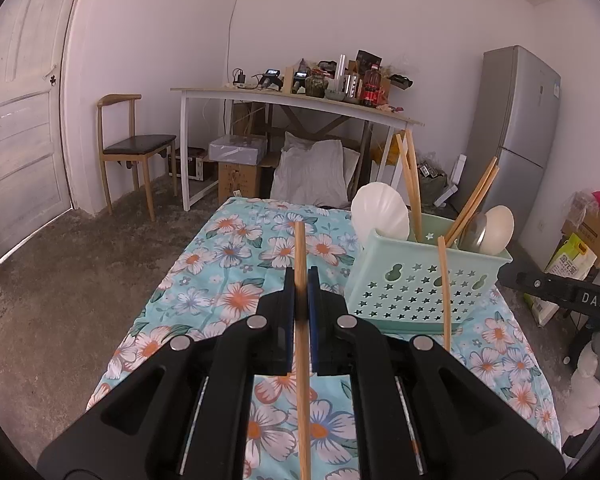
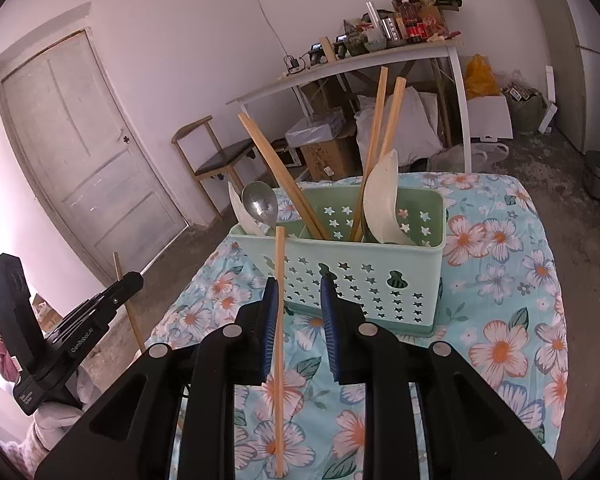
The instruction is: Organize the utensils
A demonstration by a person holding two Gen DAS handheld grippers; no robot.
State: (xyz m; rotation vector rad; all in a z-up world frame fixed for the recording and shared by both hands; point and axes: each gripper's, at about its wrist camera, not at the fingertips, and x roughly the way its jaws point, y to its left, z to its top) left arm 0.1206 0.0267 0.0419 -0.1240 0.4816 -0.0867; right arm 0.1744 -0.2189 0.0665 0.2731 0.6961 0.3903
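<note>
Floral tablecloth [image 2: 500, 240], chopstick [image 2: 279, 300] end cropped

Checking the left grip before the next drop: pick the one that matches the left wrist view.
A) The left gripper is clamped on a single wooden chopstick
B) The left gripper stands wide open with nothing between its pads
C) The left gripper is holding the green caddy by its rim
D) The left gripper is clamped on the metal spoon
A: in the left wrist view the left gripper has its blue pads pressed against one wooden chopstick, beside the green caddy.
</note>
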